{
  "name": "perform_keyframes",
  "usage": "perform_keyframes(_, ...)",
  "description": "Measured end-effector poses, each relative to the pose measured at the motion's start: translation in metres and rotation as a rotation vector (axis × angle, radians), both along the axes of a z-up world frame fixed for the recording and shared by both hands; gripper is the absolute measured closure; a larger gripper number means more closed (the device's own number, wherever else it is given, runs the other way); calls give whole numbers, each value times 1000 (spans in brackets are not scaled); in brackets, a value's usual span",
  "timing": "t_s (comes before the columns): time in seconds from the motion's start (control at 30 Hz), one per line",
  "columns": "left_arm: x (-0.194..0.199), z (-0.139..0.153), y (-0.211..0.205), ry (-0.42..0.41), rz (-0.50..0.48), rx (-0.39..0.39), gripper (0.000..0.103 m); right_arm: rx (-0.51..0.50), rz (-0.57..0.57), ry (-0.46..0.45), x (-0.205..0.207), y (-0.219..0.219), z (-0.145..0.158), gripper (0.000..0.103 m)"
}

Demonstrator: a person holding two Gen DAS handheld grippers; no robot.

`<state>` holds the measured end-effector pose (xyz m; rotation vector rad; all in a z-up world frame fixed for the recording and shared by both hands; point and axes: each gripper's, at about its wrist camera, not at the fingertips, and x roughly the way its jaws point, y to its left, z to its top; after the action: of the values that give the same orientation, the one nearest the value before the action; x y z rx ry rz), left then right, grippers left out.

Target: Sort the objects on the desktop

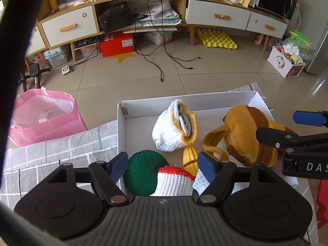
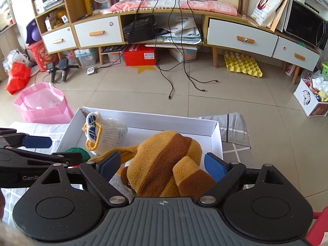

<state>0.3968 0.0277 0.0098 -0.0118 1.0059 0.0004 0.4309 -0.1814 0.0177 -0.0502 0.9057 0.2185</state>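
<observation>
A white cardboard box (image 1: 123, 127) sits on a grey checked cloth and also shows in the right wrist view (image 2: 215, 135). In it lie a white and yellow knitted pouch (image 1: 172, 127), a yellow toy corn (image 1: 189, 157), a green knitted disc (image 1: 141, 170), a red and white knitted piece (image 1: 174, 180) and a fuzzy yellow-brown bag (image 1: 244, 129). My left gripper (image 1: 163, 166) is open above the green disc and the red and white piece. My right gripper (image 2: 163, 164) is open, its fingers on either side of the fuzzy bag (image 2: 164, 160).
A pink bag (image 1: 41, 114) stands on the floor left of the box. Loose cables (image 1: 162, 61) lie on the tiled floor. A long cabinet with white drawers (image 1: 217, 14) runs along the back. A white toy crate (image 1: 285, 61) stands at the right.
</observation>
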Motion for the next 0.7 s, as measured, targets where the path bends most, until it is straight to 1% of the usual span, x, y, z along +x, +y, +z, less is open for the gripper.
perform_keyframes(0.03, -5, 3, 0, -15, 4, 4, 8, 5, -2, -3, -3, -1, 3, 11)
perform_keyframes(0.1, -16, 11, 0, -56, 13, 12, 1, 29, -12, -7, -7, -5, 11, 5)
perform_keyframes(0.13, -21, 15, 1, -72, 15, 7, 1, 43, -18, -12, -10, -7, 16, 0)
perform_keyframes(0.27, -41, 23, 8, -73, 13, -81, 1, 80, -52, -18, -29, -19, 36, 1)
perform_keyframes(0.33, -52, 25, 9, -64, 9, -94, 1, 106, -66, -24, -43, -24, 46, 1)
perform_keyframes(0.4, -66, 28, 7, -79, -1, -54, 1, 121, -76, -23, -63, -29, 57, 1)
perform_keyframes(0.5, -94, 39, -2, -146, -7, 66, 1, 97, -70, -43, -95, -29, 71, 1)
perform_keyframes(0.57, -114, 47, -9, -198, -20, 112, 1, 87, -63, -67, -120, -29, 77, 1)
perform_keyframes(0.6, -122, 49, -13, -207, -27, 128, 1, 87, -56, -74, -133, -28, 78, 1)
perform_keyframes(0.7, -138, 51, -26, -181, -84, 157, 1, 110, -49, -81, -163, -31, 77, 1)
